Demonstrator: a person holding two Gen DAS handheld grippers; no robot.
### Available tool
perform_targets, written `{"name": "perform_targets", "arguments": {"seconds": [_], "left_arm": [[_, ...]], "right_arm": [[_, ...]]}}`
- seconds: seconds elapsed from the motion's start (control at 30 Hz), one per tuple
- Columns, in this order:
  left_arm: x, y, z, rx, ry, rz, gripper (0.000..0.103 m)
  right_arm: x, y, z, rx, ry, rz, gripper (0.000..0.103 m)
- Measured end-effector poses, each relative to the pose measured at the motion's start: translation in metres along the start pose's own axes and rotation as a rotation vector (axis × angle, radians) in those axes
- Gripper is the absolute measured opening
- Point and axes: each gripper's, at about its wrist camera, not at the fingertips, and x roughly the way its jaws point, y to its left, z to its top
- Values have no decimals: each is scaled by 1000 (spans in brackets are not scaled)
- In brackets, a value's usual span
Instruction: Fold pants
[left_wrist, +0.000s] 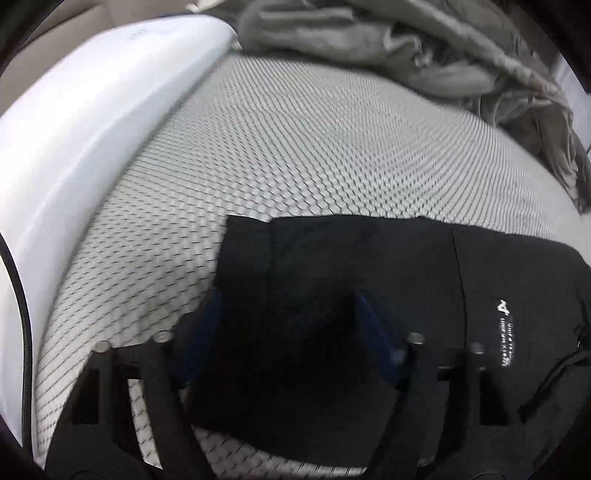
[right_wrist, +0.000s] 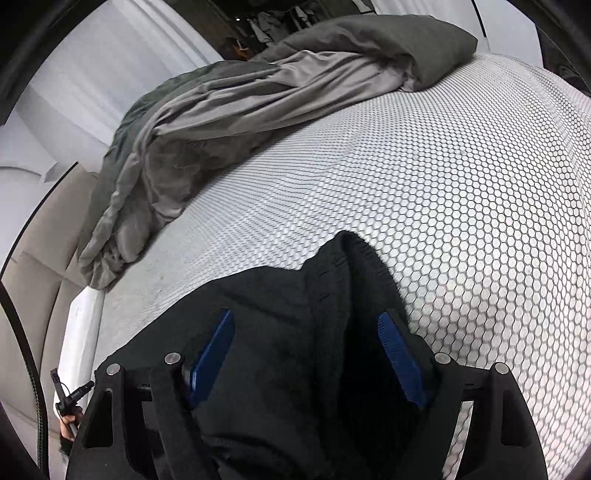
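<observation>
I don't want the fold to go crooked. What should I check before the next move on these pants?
1. Pants flat on the mattress: not ok; bunched peak at right tongs.
2. Fabric between left tongs: ok.
3. Pads pressing cloth: cannot tell; both tongs show a gap.
4. Mattress ahead free for folding: ok.
5. Grey blanket apart from pants: ok.
6. Both tongs at matching edges: cannot tell.

place: home bedroom | evidence: bare honeycomb-patterned mattress (right_wrist: 461, 192), rumpled grey duvet (right_wrist: 229, 103)
</observation>
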Motion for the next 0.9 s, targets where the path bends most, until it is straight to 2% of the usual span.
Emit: {"name": "perform_targets", "arguments": {"seconds": [0.07, 0.13, 0.2, 0.27, 0.37, 0.4, 0.43, 0.47, 0.57, 0.67, 0.7, 0.77, 0.83, 0.87, 0.9], "left_arm": [[9, -6, 4, 25, 8, 3, 43], [15, -12, 6, 49, 4, 27, 35], [19, -11, 8, 52, 0, 61, 20], [25, -9, 11, 33, 3, 105, 1], [26, -2, 16, -16, -40, 98, 0], [24, 0, 19, -32, -69, 102, 0], [18, 5, 22, -44, -90, 123, 0], [17, 7, 25, -63, -115, 149, 0], [15, 18, 37, -147, -160, 172, 0], [21, 37, 50, -223, -145, 162, 0], [23, 39, 52, -244, -128, 138, 0], [21, 47, 53, -272, -100, 79, 0], [17, 47, 51, -251, -85, 40, 0], [12, 44, 49, -218, -79, 40, 0], [6, 42, 44, -199, -81, 53, 0]], "right_arm": [[11, -4, 7, 21, 24, 38, 79], [19, -2, 11, 29, 36, 109, 78], [32, 1, 17, 19, 57, 114, 78], [52, 2, 22, 7, 103, 95, 70], [70, 5, 24, -15, 127, -1, 31], [71, 7, 26, -25, 114, -26, 9], [72, 7, 30, -31, 99, -33, 6], [72, 10, 34, -47, 82, -23, 6], [68, 21, 51, -87, -10, -74, 5], [62, 24, 69, -74, -108, -119, 5], [62, 22, 73, -73, -109, -156, 6], [76, 22, 78, -61, -34, -195, 11], [81, 22, 76, -19, 27, -187, 28], [76, 22, 73, -11, 23, -174, 34], [67, 23, 70, -12, 5, -152, 44]]}}
